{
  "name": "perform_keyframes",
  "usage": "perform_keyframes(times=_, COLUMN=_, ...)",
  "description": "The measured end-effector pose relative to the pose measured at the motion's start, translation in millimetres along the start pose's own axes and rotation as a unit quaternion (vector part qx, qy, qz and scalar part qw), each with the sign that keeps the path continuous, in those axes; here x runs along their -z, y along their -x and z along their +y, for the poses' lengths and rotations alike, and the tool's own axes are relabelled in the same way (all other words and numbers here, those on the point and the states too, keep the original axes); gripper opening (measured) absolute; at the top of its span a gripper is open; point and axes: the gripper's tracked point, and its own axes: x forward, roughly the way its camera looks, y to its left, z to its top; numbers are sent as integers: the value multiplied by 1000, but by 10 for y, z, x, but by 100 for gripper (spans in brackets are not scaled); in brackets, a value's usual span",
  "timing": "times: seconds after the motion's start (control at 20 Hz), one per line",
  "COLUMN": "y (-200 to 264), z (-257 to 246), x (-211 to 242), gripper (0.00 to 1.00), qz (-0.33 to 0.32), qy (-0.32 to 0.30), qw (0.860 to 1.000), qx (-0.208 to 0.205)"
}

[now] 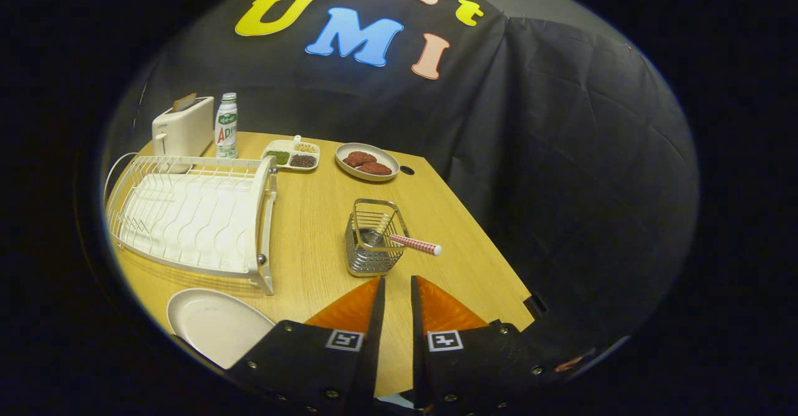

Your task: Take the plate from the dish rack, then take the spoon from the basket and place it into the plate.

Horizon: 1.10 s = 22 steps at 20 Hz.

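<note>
A white plate (215, 324) lies flat on the wooden table (312, 260), in front of the white dish rack (196, 213), whose slots hold nothing. A wire basket (373, 238) stands just ahead of my fingers, and a spoon with a red-and-white checked handle (414, 244) leans out of it to the right. My gripper (397, 282) hovers above the table just short of the basket. A narrow gap separates its fingers, and nothing is between them. The plate sits to the left of the left finger.
Beyond the rack stand a white toaster (182, 128) and a bottle (226, 125). A divided dish of grains (292, 154) and a plate of red patties (366, 161) sit at the far side. The table's right edge runs diagonally close to the basket.
</note>
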Motion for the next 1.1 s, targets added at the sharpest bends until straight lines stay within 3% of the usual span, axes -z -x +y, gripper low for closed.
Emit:
perform_keyframes(times=0.25, y=-251, z=-156, x=-112, gripper=31, qz=-6, qy=-16, qw=1000, qx=-18)
perform_keyframes(times=0.6, y=-578, z=-397, x=-181, gripper=30, qz=-7, qy=-24, qw=999, qx=-37)
perform_keyframes(times=1.1, y=-903, z=-268, x=-118, gripper=30, qz=-7, qy=-8, qw=994, qx=-109)
